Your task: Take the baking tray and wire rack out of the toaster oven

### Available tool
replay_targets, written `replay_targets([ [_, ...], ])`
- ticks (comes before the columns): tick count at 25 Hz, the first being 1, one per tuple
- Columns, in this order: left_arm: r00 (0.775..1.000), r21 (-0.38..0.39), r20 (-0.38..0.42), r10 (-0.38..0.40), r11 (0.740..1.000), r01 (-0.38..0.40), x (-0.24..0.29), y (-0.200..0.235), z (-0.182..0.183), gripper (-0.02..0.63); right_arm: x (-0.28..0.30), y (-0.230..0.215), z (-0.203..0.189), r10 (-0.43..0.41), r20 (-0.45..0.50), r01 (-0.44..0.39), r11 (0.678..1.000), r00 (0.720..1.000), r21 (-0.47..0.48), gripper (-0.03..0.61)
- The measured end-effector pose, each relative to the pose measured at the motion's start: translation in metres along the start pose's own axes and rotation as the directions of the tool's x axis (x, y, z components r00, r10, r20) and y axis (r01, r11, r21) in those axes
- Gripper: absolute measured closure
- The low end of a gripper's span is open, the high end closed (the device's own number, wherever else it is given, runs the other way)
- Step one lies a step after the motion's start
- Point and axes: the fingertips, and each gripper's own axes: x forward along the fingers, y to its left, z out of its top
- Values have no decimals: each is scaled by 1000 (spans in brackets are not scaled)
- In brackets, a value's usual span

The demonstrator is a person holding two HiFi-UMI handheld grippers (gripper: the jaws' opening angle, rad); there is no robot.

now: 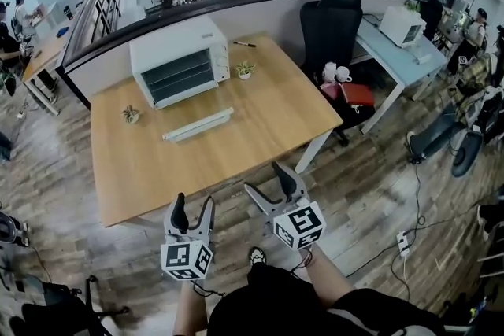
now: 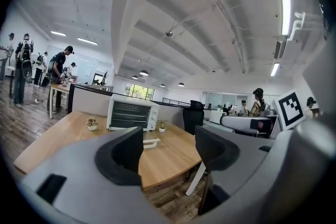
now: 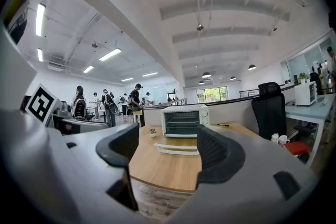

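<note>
Head view: white toaster oven (image 1: 181, 63) toward the far side of the wooden table (image 1: 236, 153), front turned to the near edge. Dark cavity with slatted shelves showing through the front. Baking tray and wire rack (image 1: 175, 77) judged to sit in there, not separable at this range. Just in front of the oven, a long white bar (image 1: 198, 124) flat on the wood, possibly the handle edge of a dropped glass door, not certain. Small potted plant (image 1: 131, 115) left of the oven, second potted plant (image 1: 245, 69) close at its right, pen (image 1: 244, 44) just beyond that, black chair (image 1: 331, 24) well off to the oven's right. Left gripper (image 1: 194, 204) and right gripper (image 1: 266, 179) both well short of the oven, out past the table's near edge and over the floor. Left gripper view and right gripper view: jaws of each spread apart, nothing between them but distant table and oven. Task not yet begun, approach the step in hand. To do it well: come in square to the oven front, confirm the door state before reaching, keep jaws wide and level with the shelf, take the front lip of one shelf at its middle, draw straight out without tilting — steady the oven with the other gripper if prone to sliding.
</note>
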Motion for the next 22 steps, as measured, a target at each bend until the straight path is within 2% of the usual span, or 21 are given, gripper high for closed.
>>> replay_targets([
  [6, 998, -23, 17, 59, 998, -58, 38, 15, 0, 319, 45, -34, -7, 58, 1, -58, 997, 998, 41, 233],
  [12, 993, -23, -7, 116, 993, -116, 56, 36, 3, 319, 81, -47, -3, 106, 5, -106, 991, 994, 80, 233],
  [22, 994, -68, 2, 108, 992, -108, 113, 80, 12, 321, 144, -69, -9, 103, -15, -100, 989, 995, 111, 233],
])
